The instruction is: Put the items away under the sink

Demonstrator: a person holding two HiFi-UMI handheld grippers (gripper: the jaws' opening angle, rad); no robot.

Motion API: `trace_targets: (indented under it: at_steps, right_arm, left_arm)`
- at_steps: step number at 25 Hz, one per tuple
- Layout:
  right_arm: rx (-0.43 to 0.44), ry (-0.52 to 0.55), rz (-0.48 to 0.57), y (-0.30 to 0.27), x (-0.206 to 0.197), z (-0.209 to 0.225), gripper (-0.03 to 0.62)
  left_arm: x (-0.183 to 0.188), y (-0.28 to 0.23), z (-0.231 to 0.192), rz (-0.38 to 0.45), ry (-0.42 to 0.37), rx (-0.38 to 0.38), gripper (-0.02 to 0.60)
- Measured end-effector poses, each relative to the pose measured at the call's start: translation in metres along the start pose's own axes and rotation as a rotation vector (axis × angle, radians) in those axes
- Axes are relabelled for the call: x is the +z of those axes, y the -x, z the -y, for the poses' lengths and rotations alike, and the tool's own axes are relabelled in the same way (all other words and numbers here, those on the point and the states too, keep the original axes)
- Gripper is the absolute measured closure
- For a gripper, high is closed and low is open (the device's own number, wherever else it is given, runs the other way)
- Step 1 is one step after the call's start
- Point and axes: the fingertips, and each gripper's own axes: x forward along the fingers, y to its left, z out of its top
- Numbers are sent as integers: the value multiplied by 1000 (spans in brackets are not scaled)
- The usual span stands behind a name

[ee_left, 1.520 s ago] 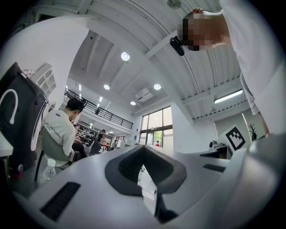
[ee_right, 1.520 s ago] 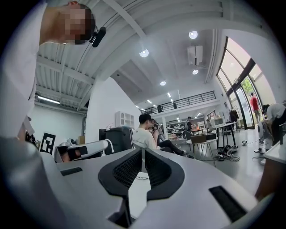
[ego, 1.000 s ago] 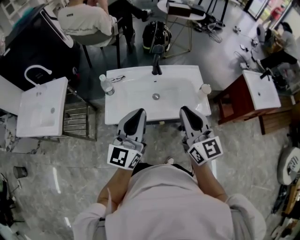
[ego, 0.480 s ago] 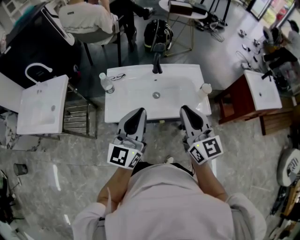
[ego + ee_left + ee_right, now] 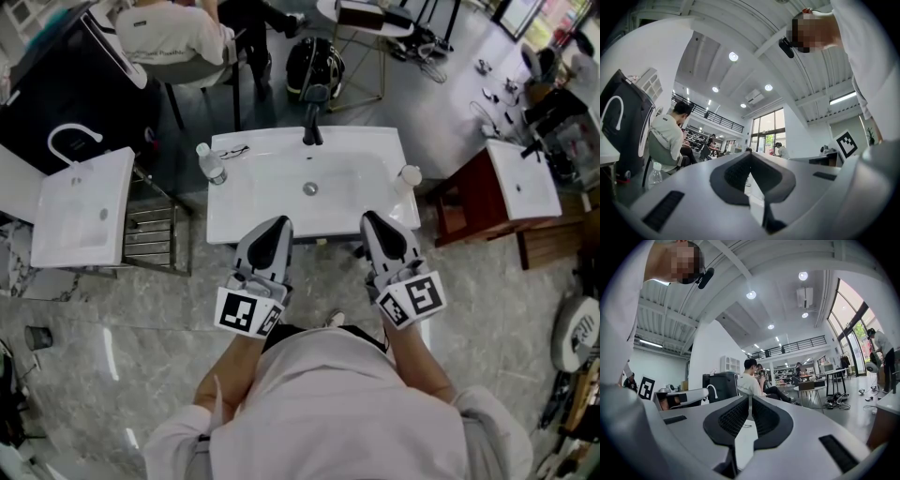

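A white sink (image 5: 262,202) with a dark faucet (image 5: 312,129) stands in front of me. On its rim are a clear plastic bottle (image 5: 212,167) at the left, a white-capped bottle (image 5: 405,180) at the right, and a small dark item like eyeglasses (image 5: 234,151) at the back left. My left gripper (image 5: 273,228) and right gripper (image 5: 378,225) hover side by side over the sink's front edge. Both are shut with nothing between the jaws, as the left gripper view (image 5: 750,154) and the right gripper view (image 5: 750,398) also show. The space under the sink is hidden.
A second white sink (image 5: 80,206) stands at the left beside a metal rack (image 5: 150,239). A wooden cabinet with a basin (image 5: 520,183) is at the right. Behind the sink are a seated person (image 5: 178,37), a black bag (image 5: 314,70) and a small table (image 5: 361,19).
Both grippers stay where they were, shut. Only the head view has drifted a little.
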Motion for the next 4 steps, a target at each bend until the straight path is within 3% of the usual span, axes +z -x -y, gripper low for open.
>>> trace_targets:
  at_steps: [4]
  right_arm:
    - [-4, -4, -6, 1, -2, -1, 545]
  left_arm:
    - [0, 1, -2, 3, 3, 6, 578]
